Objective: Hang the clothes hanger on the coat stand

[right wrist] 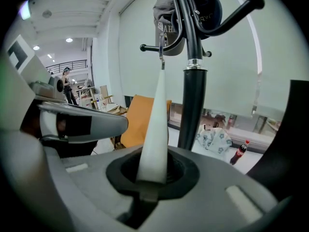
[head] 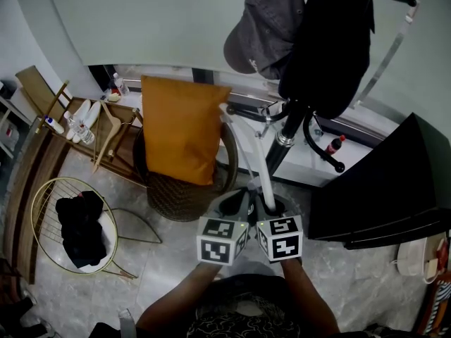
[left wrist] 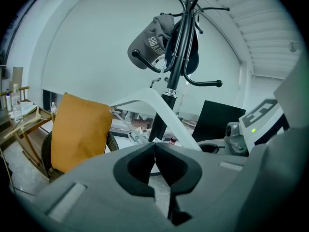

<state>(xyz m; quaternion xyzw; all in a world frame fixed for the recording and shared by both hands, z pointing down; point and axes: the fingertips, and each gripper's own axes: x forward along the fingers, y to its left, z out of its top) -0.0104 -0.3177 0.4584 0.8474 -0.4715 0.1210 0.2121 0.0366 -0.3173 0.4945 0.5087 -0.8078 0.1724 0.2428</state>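
- Black metal coat stand (head: 282, 145) — upright beyond both grippers, with a grey cap (head: 264, 23) and a dark garment (head: 331, 41) on its upper hooks.
- Orange rectangular cushion (head: 180, 129) — propped on a dark wicker chair (head: 173, 196), left of the stand.
- White plastic clothes hanger (right wrist: 157, 129): held by one arm, rising towards the stand's hooks and not yet on one.
- Right gripper (right wrist: 154, 175): jaws clamped on that hanger arm.
- Left gripper (left wrist: 154, 146): jaws closed together, empty, just beside the right.
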